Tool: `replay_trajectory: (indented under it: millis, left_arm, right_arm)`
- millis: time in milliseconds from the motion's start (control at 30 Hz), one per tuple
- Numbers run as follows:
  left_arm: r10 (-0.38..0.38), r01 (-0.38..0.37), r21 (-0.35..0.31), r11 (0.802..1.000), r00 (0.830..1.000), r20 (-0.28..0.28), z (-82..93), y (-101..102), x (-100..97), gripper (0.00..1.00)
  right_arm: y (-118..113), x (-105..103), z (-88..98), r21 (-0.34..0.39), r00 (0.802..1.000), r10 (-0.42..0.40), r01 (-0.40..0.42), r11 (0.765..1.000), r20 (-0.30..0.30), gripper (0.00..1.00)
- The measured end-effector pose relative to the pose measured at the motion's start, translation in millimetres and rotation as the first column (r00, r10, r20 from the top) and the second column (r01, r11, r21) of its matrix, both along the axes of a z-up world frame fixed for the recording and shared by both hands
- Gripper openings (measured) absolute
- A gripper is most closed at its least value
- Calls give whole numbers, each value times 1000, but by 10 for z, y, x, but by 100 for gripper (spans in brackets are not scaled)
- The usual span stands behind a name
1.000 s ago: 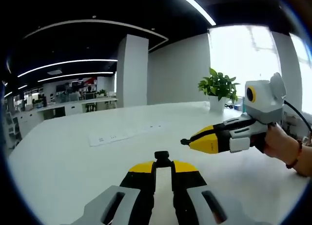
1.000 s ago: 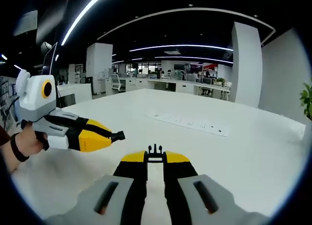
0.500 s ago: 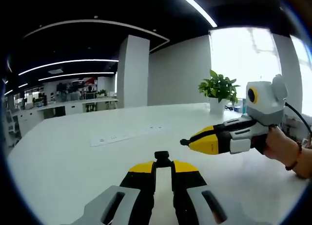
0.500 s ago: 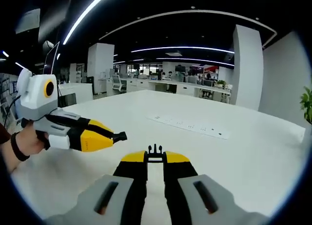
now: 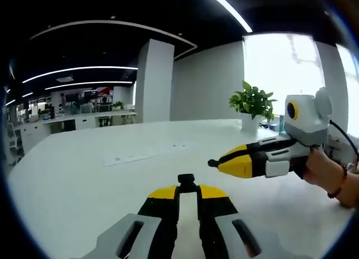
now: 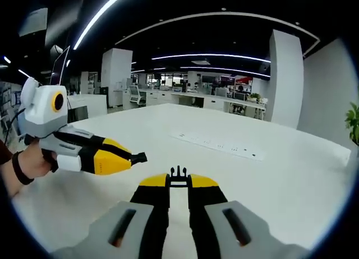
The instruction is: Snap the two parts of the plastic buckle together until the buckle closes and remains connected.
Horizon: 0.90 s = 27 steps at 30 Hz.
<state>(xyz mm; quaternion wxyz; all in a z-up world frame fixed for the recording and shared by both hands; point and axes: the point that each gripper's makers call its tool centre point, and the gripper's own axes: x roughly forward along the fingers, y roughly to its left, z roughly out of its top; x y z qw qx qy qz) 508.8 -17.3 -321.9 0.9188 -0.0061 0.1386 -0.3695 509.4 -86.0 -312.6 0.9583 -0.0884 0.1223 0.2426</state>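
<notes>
Above the white table (image 5: 67, 180), left gripper (image 5: 188, 187) pinching a buckle half (image 5: 187, 180), right gripper (image 6: 178, 179) pinching the pronged half (image 6: 178, 172), apart.

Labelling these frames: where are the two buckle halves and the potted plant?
pronged buckle half (image 6: 178, 174): right gripper view, its prongs above the jaws.
socket buckle half (image 5: 187, 181): left gripper view, its black body.
potted plant (image 5: 252, 99): left gripper view, its leaves.

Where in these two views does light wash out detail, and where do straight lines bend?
Left gripper view: the window behind the potted plant is blown out white. Right gripper view: evenly lit, ceiling light strips curve from fisheye distortion, as does the table edge.
</notes>
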Motion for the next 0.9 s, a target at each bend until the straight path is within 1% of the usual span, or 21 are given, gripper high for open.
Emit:
replay_trajectory:
  millis: [100,367,533,700,767,900]
  left_arm:
    - [0,0,-1,1000,1000,10,30,6,-9,10]
    - [6,-6,-15,1000,1000,4,19,54,-54,10]
    - [6,-6,-7,1000,1000,0,-6,73,-119,10]
    - [1,-1,-10,1000,1000,2,-8,108,-188,10]
    - [-1,1,-2,1000,1000,4,-10,109,-187,10]
    - [-6,6,-6,1000,1000,7,7,93,-199,10]
  right_arm:
    - [4,1,6,1,1000,-1,1,1000,1,10]
    - [11,-24,31,8,1000,-1,1,1000,6,10]
    - [20,-39,27,11,1000,0,0,1000,4,10]
    - [23,-73,22,1,1000,1,-1,1000,9,10]
    - [23,-92,18,5,1000,4,-4,1000,6,10]
    - [12,-137,40,5,1000,4,-4,1000,9,10]
